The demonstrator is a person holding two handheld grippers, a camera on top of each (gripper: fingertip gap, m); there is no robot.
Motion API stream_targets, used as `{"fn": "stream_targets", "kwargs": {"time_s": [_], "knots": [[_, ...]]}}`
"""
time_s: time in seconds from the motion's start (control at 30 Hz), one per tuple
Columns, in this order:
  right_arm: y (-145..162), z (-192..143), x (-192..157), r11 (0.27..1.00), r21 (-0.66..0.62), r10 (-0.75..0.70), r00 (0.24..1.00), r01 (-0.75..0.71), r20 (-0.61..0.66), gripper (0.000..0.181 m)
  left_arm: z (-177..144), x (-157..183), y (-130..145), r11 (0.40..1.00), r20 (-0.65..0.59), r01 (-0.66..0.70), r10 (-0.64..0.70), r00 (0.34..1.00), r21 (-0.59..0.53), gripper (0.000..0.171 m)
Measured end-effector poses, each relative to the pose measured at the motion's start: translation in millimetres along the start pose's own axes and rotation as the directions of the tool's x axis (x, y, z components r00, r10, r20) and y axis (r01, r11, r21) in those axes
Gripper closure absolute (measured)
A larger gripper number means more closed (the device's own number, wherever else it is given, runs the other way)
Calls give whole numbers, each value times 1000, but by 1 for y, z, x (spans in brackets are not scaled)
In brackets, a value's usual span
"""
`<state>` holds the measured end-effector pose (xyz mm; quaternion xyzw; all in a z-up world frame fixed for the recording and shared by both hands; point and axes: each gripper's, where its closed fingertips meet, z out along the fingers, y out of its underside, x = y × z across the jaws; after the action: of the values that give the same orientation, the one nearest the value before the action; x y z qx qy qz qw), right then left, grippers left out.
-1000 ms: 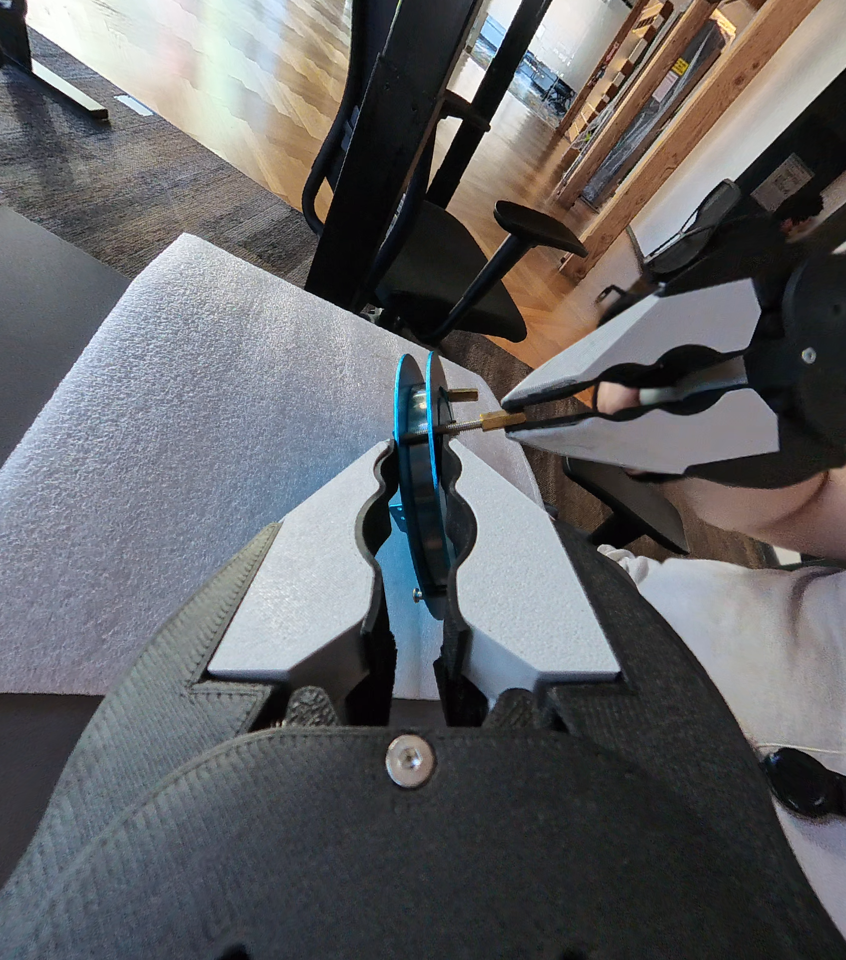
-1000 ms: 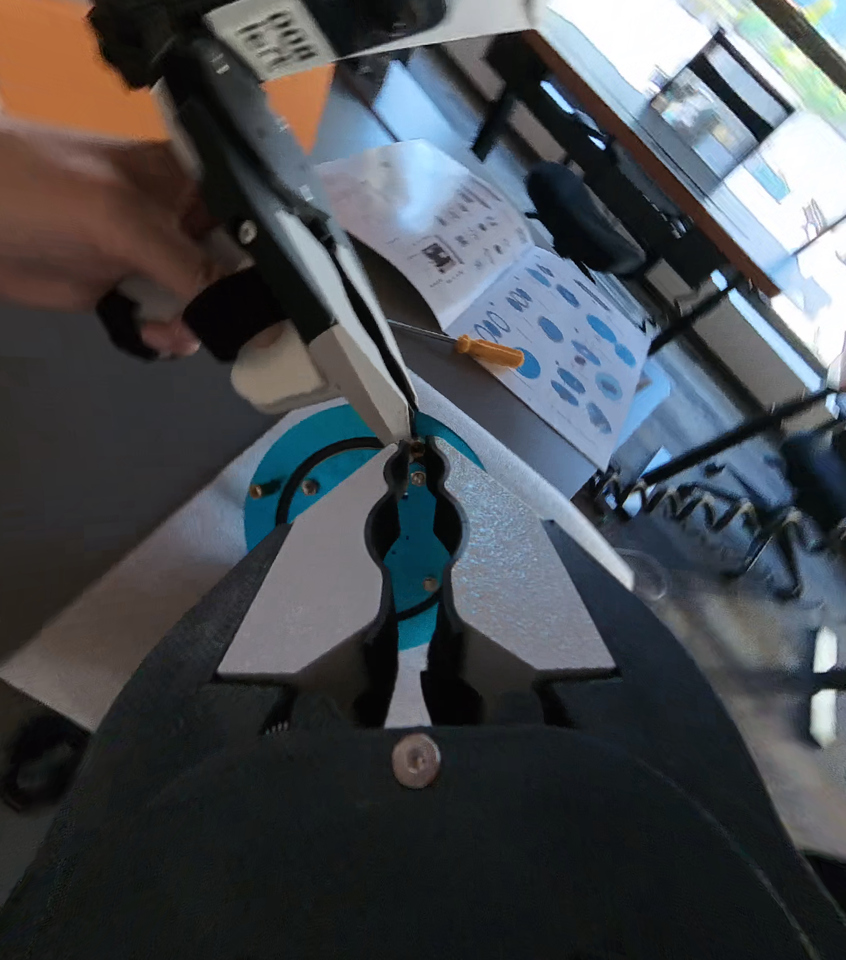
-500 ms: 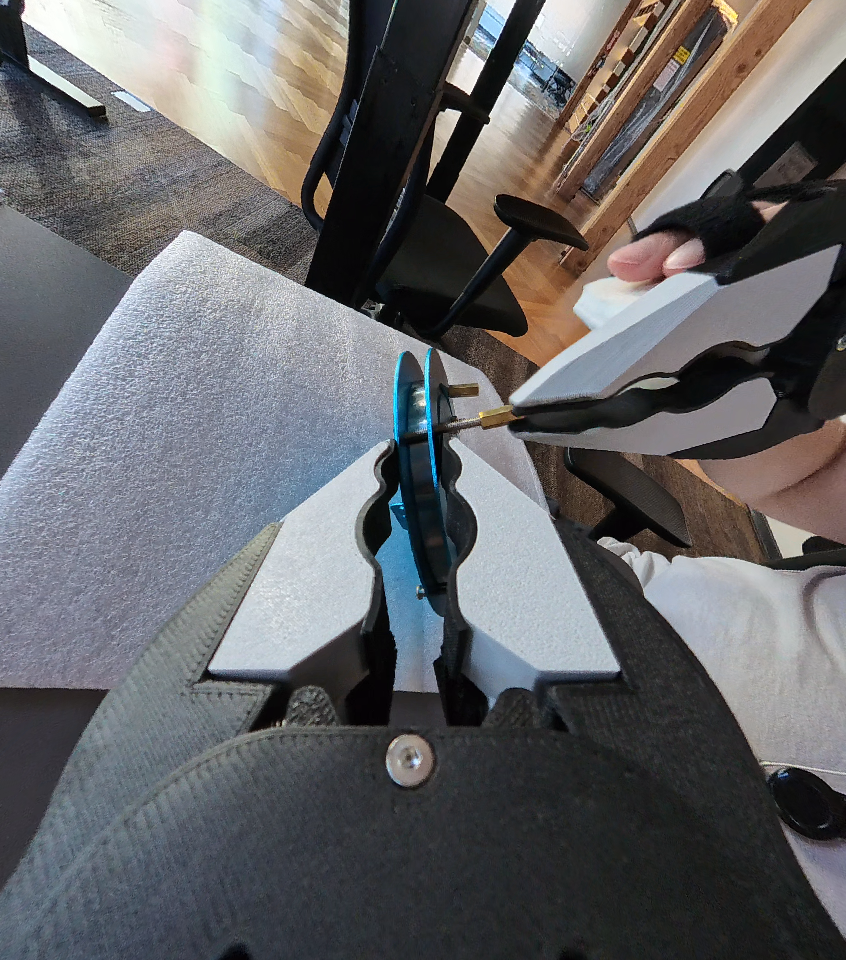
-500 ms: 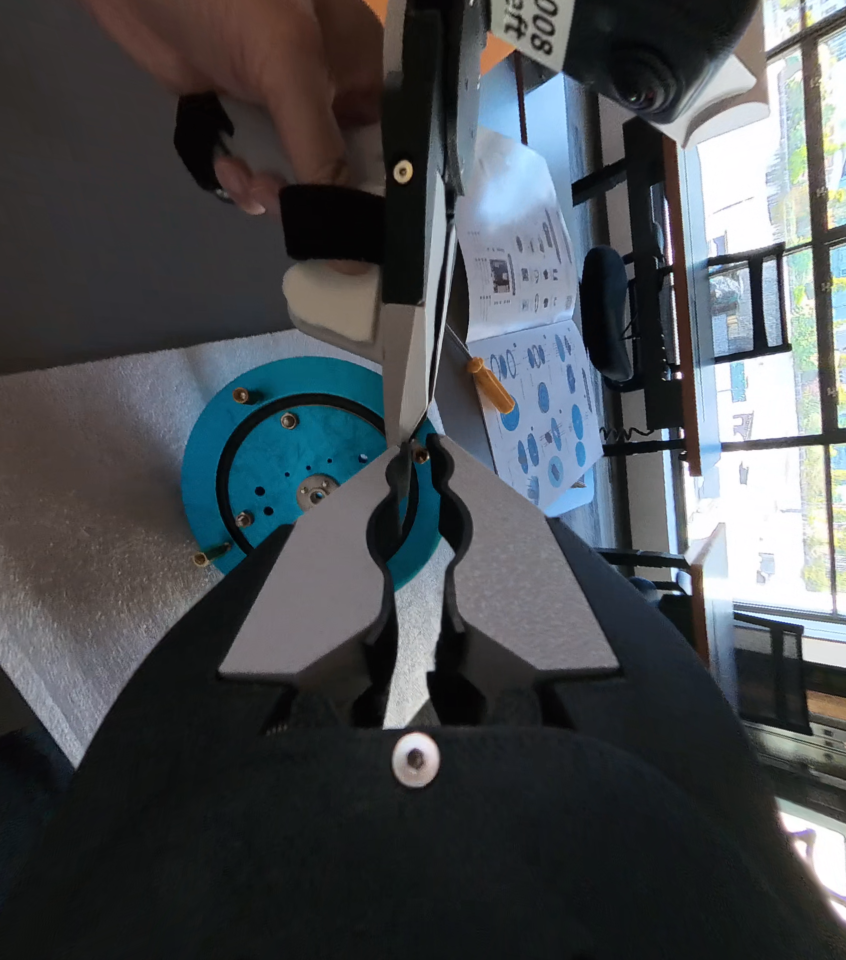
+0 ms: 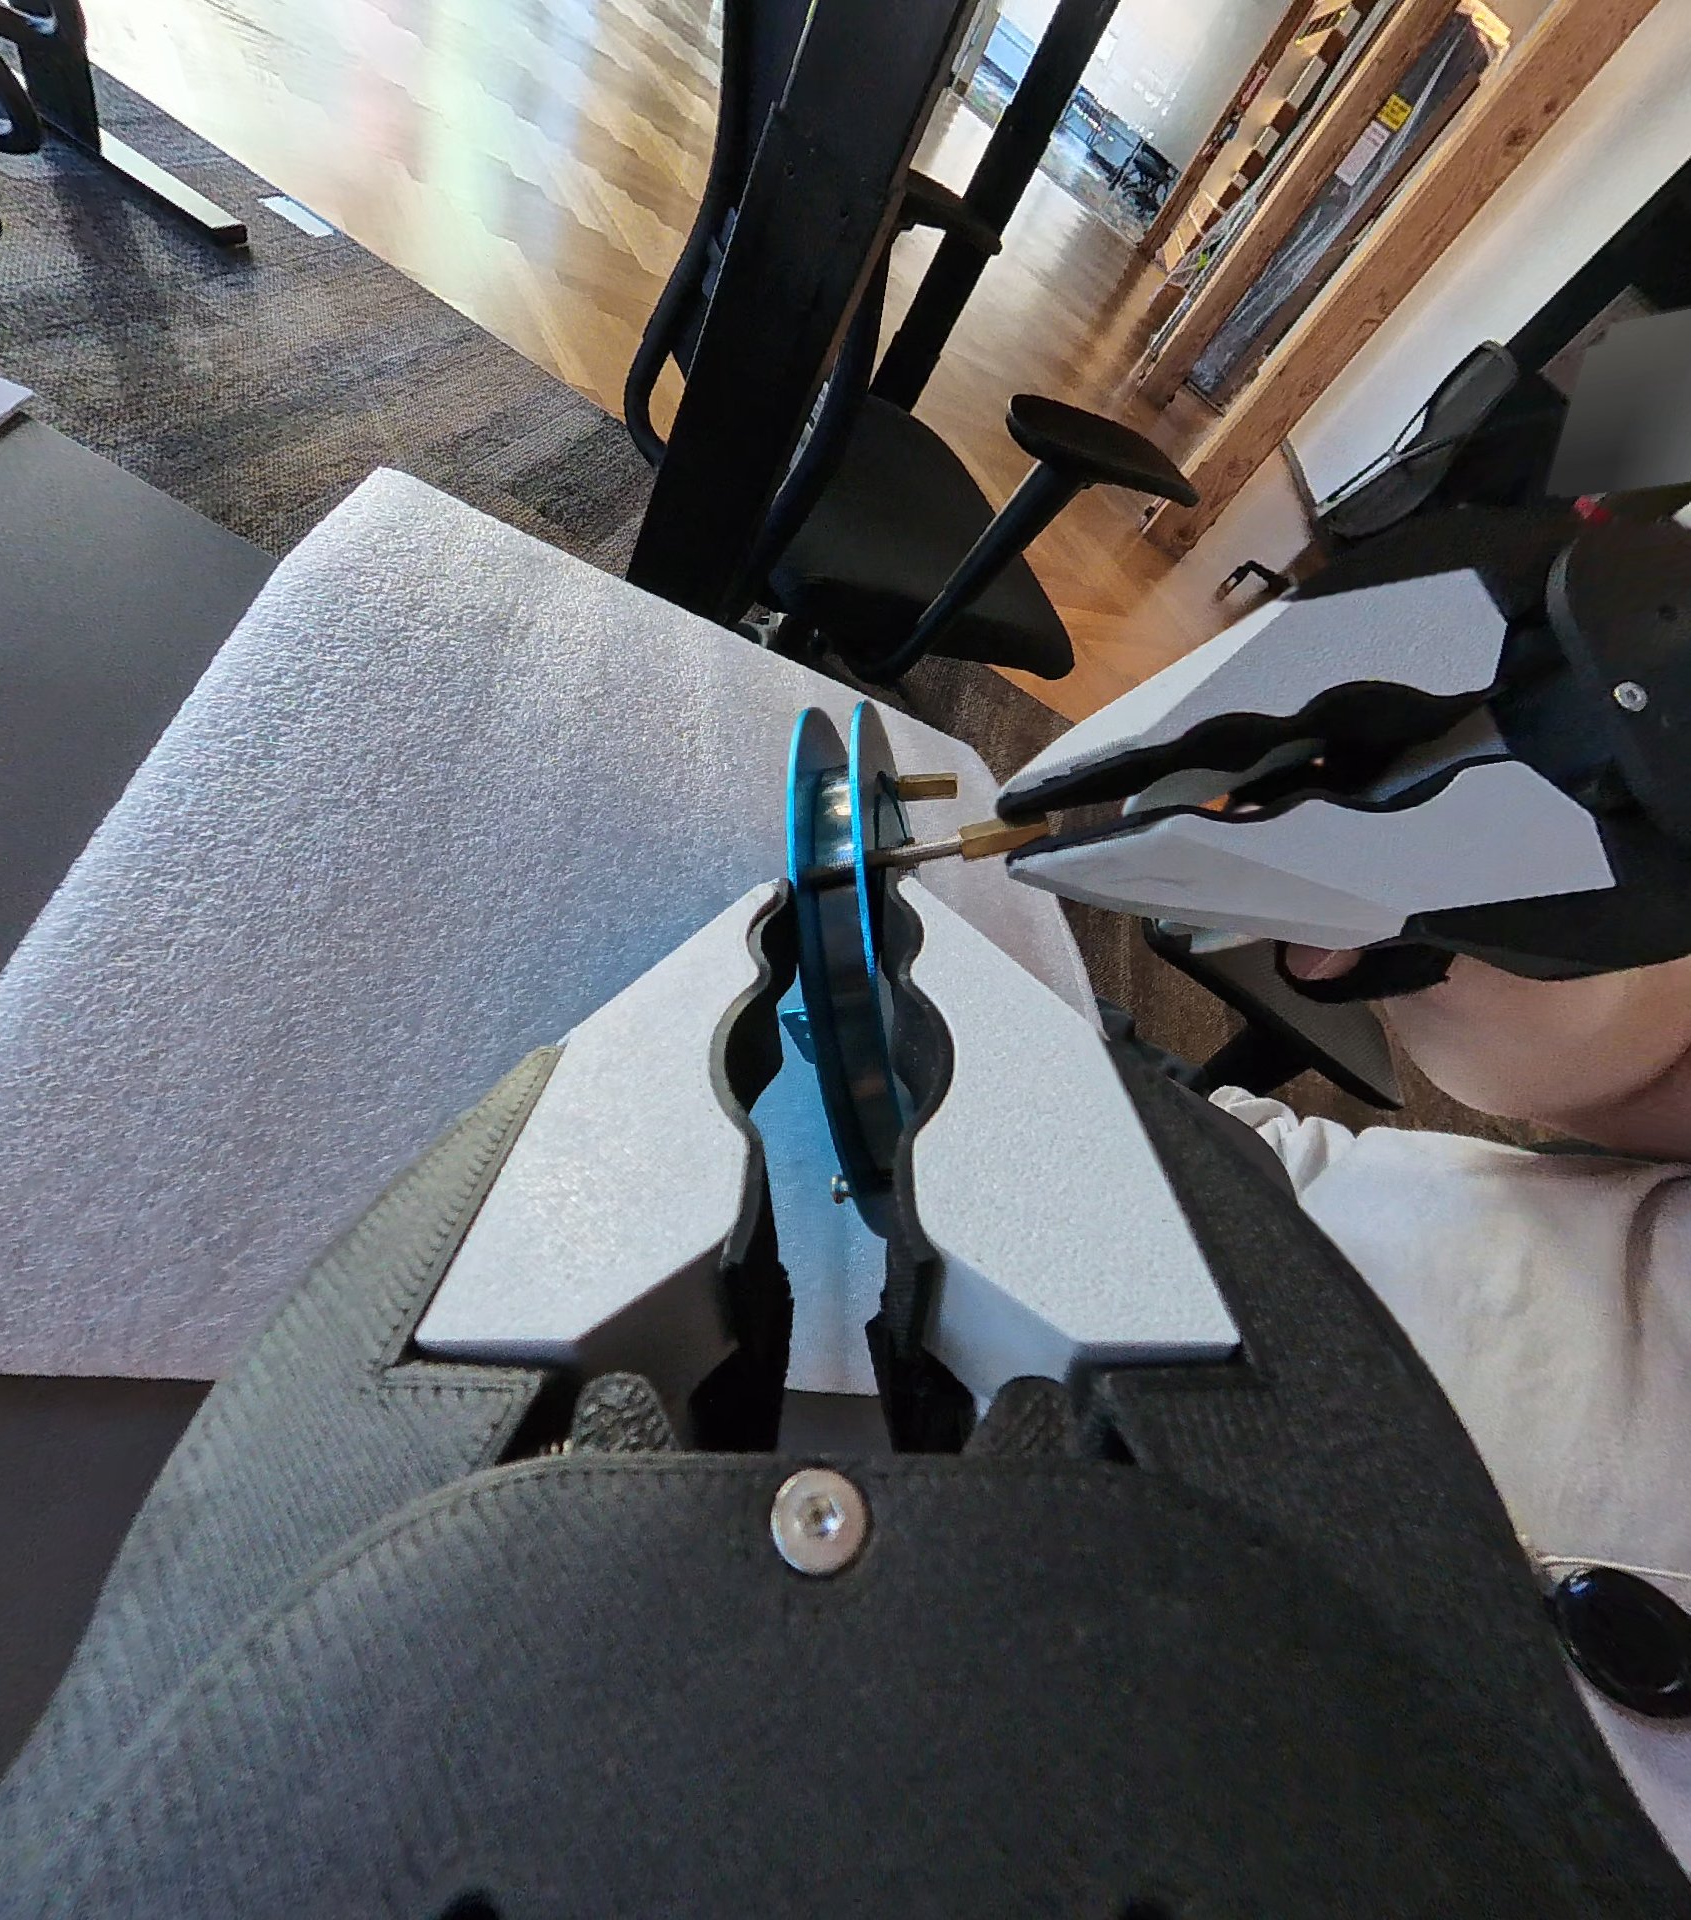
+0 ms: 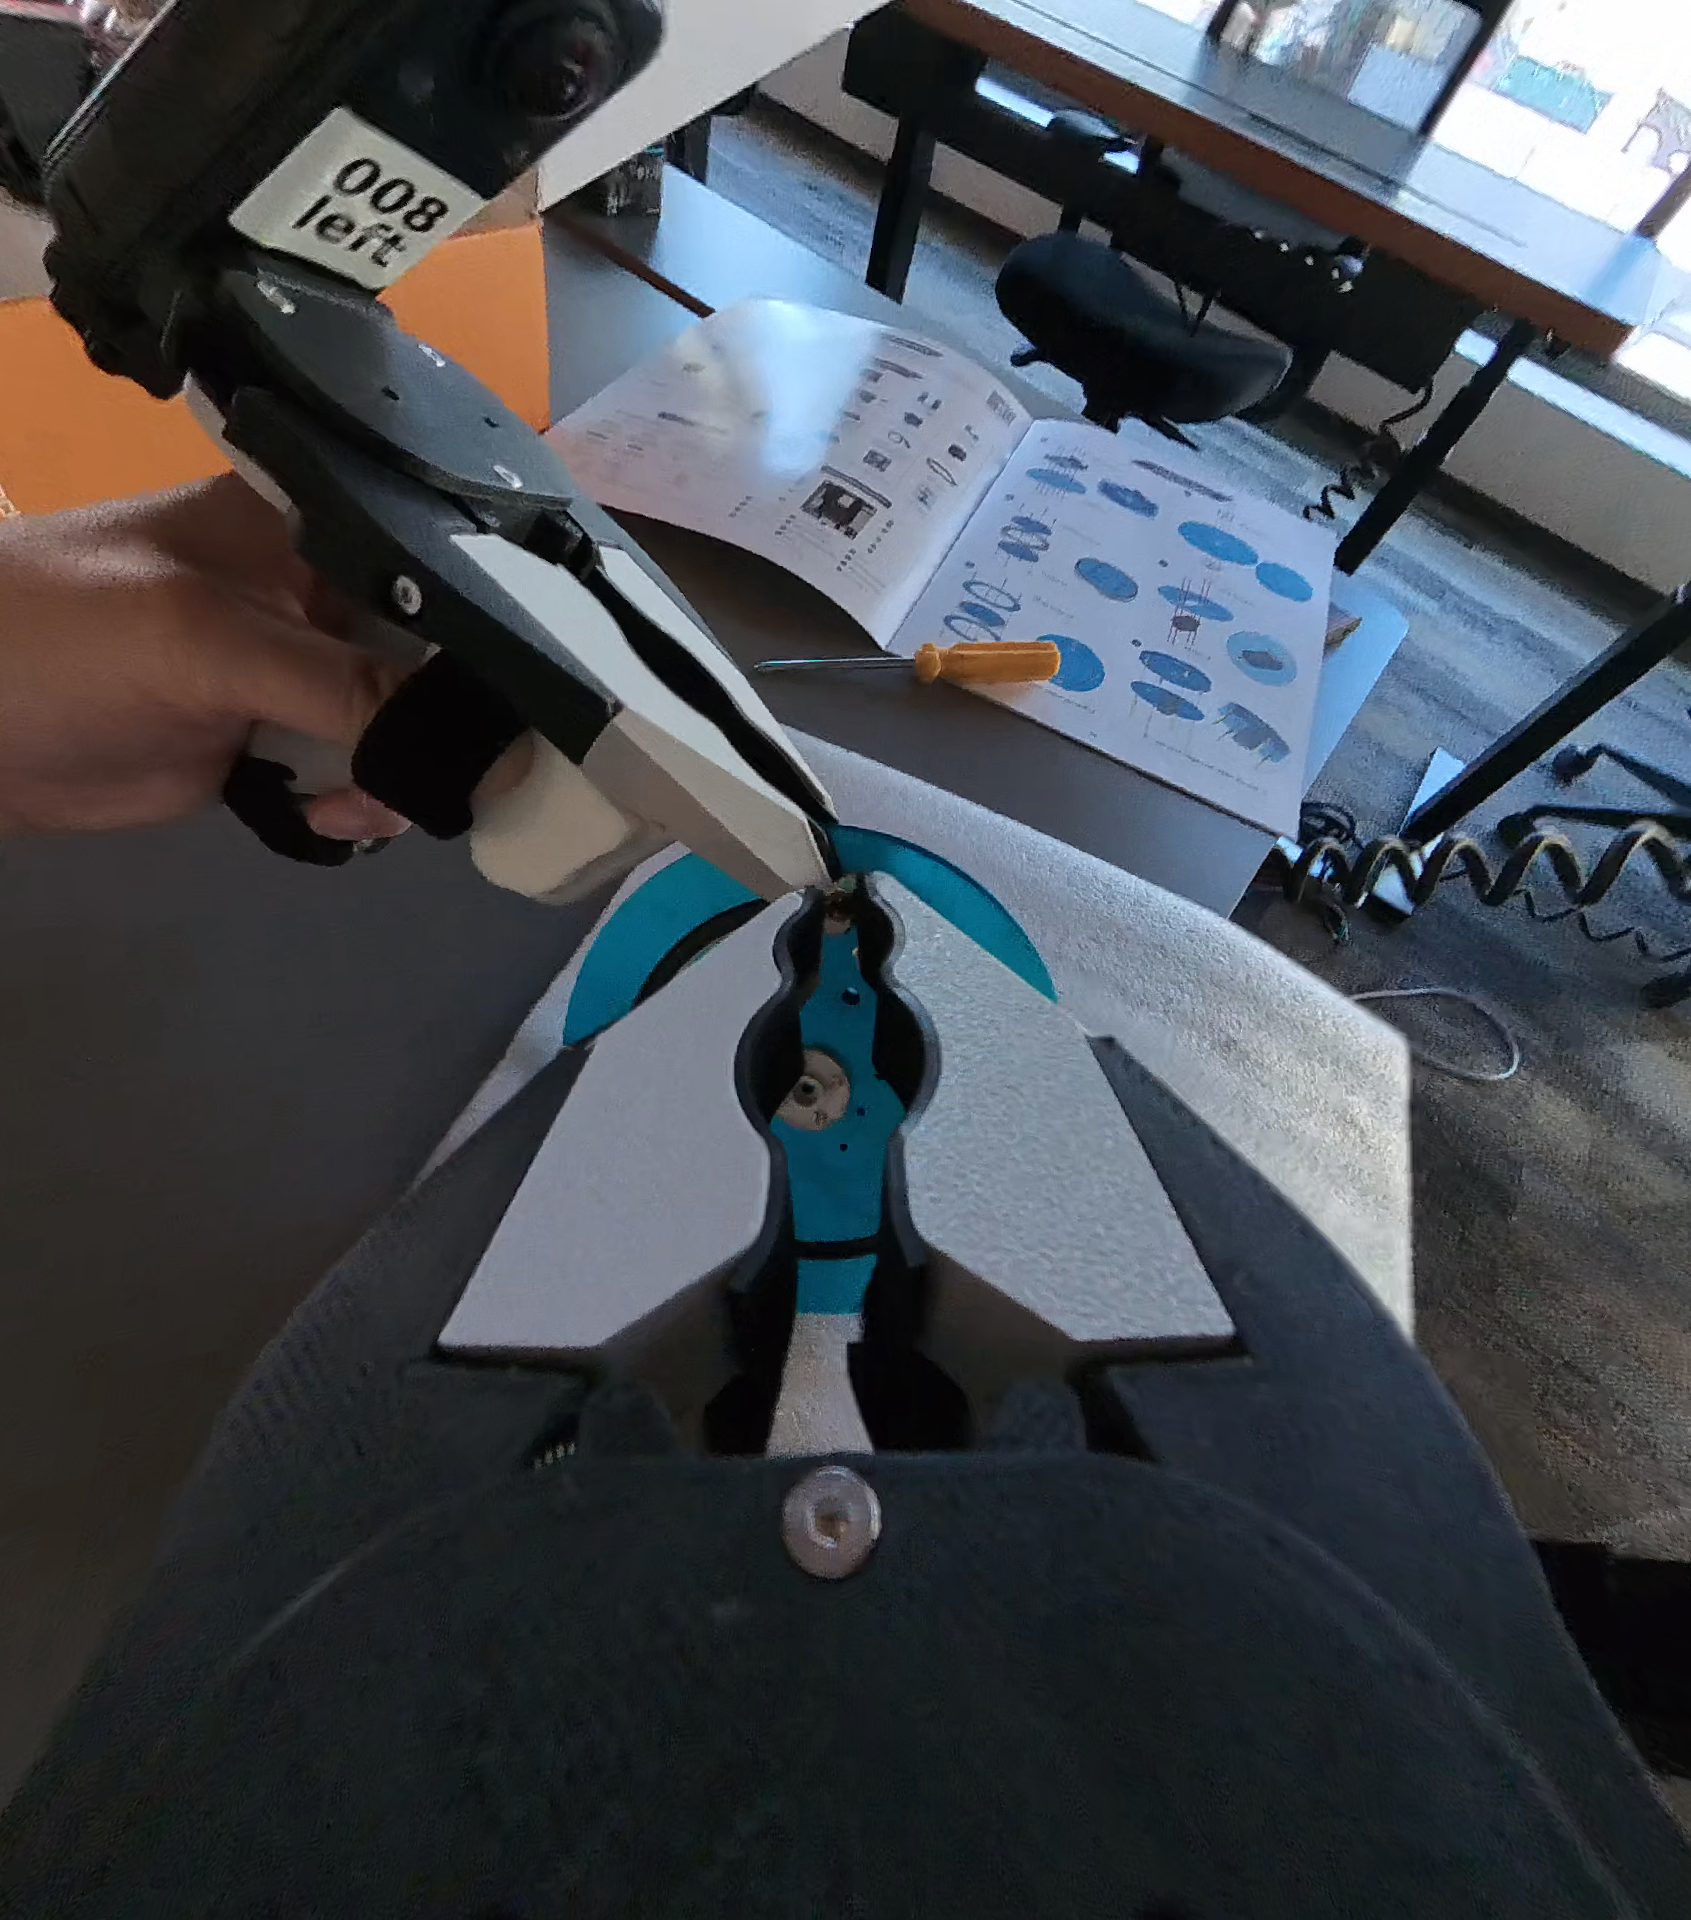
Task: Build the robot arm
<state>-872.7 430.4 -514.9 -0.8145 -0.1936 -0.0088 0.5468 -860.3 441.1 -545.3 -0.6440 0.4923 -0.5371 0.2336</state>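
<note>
The left gripper (image 5: 841, 914) clamps a blue double-disc metal assembly (image 5: 846, 997) upright over white foam sheet (image 5: 353, 831); the right gripper (image 5: 1012, 831) fingers pinch its brass standoff (image 5: 992, 834).

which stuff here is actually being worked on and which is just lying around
In hand:
- blue disc assembly, clamped on edge by the left gripper
- brass standoff at the right gripper fingers, its grip unclear

Lying about:
- orange screwdriver
- open booklet
- orange box
- foam sheet
</note>
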Motion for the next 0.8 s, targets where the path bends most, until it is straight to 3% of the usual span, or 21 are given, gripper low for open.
{"fn": "stream_targets", "kwargs": {"time_s": [0.03,0.1,0.2,0.3,0.4,0.43,0.5,0.6,0.7,0.73,0.8], "knots": [[-1,0,0,997,-4,-72,997,72,20,177,0,1,0,1000,-5,1,-1,1000,2,158],[-7,-2,1,960,11,-281,957,281,69,157,-1,1,0,1000,-2,-2,2,1000,2,157],[-6,-5,-1,832,63,-554,820,551,144,159,0,1,0,1000,0,-8,8,1000,1,157],[-2,-5,-3,754,30,-648,738,656,189,174,0,1,0,1000,6,-16,16,1000,2,157],[1,-1,-3,712,-15,-688,703,702,182,176,0,-2,0,1000,20,-17,17,1000,3,157],[0,0,-2,727,-32,-671,720,686,177,177,0,-2,0,1000,23,-17,17,1000,5,157],[-2,0,-1,825,-59,-547,821,561,162,177,0,-2,-1,999,38,-31,31,999,9,157],[-1,1,2,961,-72,-258,962,265,93,177,-1,-4,-2,999,70,-53,52,996,10,157],[-1,-2,3,1000,-29,9,999,-8,49,177,-1,-2,-2,999,59,-43,42,997,16,157],[-2,-2,1,1000,-17,13,998,-12,63,177,-1,-1,-2,999,54,-40,39,998,17,157],[-2,-3,0,989,-18,-142,984,144,109,168,-1,-1,-3,999,57,-44,43,997,17,157]]}}
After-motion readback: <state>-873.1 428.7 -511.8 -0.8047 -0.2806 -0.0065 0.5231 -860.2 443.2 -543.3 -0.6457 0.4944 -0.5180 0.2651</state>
